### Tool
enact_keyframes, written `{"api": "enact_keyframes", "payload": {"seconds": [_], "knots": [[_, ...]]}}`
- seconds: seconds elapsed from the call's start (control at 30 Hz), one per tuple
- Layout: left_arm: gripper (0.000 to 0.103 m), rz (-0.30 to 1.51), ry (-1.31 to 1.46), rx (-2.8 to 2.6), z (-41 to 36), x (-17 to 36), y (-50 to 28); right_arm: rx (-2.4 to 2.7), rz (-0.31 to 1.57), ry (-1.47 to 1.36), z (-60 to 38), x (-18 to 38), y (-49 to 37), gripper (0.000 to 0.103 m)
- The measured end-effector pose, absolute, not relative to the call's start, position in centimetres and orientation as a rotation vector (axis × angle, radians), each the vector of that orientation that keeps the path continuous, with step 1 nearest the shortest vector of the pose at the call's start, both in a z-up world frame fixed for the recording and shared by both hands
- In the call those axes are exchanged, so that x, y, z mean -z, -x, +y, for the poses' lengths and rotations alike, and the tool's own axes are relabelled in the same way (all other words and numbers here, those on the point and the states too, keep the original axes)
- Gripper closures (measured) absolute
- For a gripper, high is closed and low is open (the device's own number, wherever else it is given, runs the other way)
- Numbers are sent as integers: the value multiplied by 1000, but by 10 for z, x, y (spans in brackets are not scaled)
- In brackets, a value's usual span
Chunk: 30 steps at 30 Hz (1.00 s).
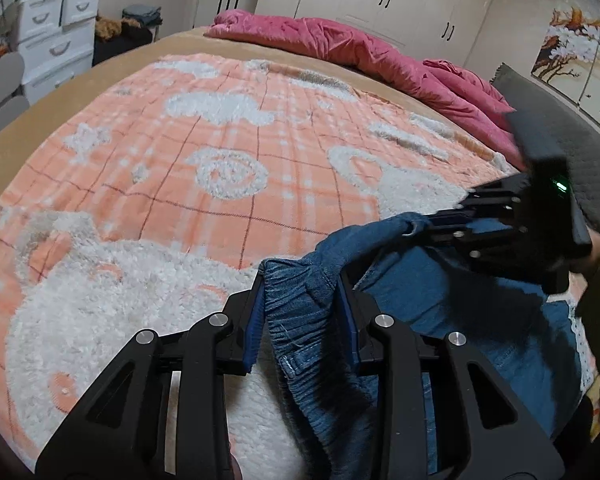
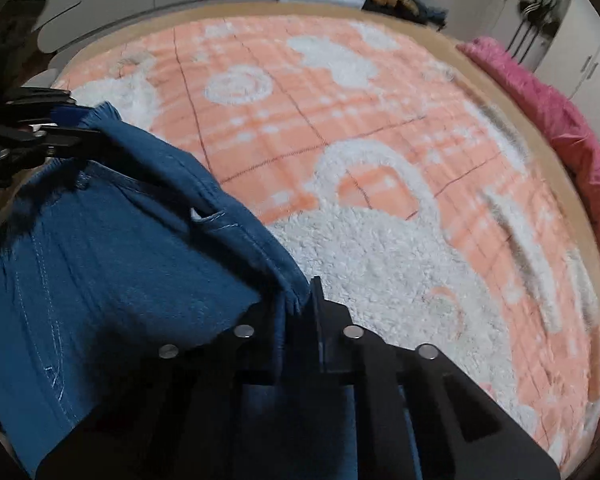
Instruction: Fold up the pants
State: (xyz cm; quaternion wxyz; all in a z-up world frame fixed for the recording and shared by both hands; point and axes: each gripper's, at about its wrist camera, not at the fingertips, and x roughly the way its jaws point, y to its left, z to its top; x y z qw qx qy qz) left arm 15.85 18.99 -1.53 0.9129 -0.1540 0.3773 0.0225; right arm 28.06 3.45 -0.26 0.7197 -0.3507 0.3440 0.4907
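pants: blue denim, elastic gathered waistband, so yeah, soft and floppy. We've got the pants (image 1: 440, 296) bunched up at the near edge of the bed (image 1: 100, 76), on the orange and white blanket (image 1: 220, 184), waist end lifted between our two grippers.

left gripper: our left gripper (image 1: 300, 312) is clamped on the ribbed waistband, blue pads pressing the bunched fabric from both sides.

right gripper: our right gripper (image 2: 304, 308) is pinched tight on a fold of the waist edge further along. In the left view it comes in from the right, next to a belt loop (image 1: 414, 226).

how it'll handle: denim is a bit heavy for cloth, but it has no stiffness, so anything we're not holding will sag and drag. Not slippery and not fragile. The elastic waist will probably scrunch instead of lying flat unless we pull it taut between us.

where to grab: the waistband corners look like the best bet, thick seams there. Legs aren't really in view, so we can't tell how tangled they are.

room for the fold: plenty of open blanket ahead, pink duvet (image 1: 360, 52) sits well away at the far side.
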Motion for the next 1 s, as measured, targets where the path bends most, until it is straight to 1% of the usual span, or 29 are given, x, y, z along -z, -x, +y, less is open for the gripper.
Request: {"api": "enact_keyframes", "payload": {"seconds": [0.13, 0.27, 0.33, 0.4, 0.43, 0.47, 0.6, 0.7, 0.8, 1.0], "knots": [[70, 780, 327, -56, 196, 20, -161, -1052, 687, 678, 15, -21, -268, 96], [54, 775, 317, -40, 195, 22, -166, -1044, 656, 630, -1, -38, -253, 96], [54, 784, 335, -14, 196, 25, -169, -1028, 651, 628, -7, -40, -249, 96], [76, 813, 371, 39, 197, 31, -174, -1021, 653, 625, -10, -42, -245, 96], [77, 826, 386, 62, 196, 34, -177, -1012, 647, 627, -11, -43, -241, 96], [80, 826, 387, 65, 196, 34, -177, -1009, 650, 629, -11, -43, -238, 96], [82, 727, 385, 92, 197, 18, -162, -972, 623, 615, -18, -53, -224, 96], [82, 644, 326, 127, 188, -2, -141, -969, 605, 592, -32, -65, -209, 96], [82, 610, 288, 192, 178, -17, -118, -978, 595, 573, -51, -75, -188, 96], [82, 596, 186, 268, 142, -28, -63, -998, 579, 559, -83, -84, -133, 96]]}}
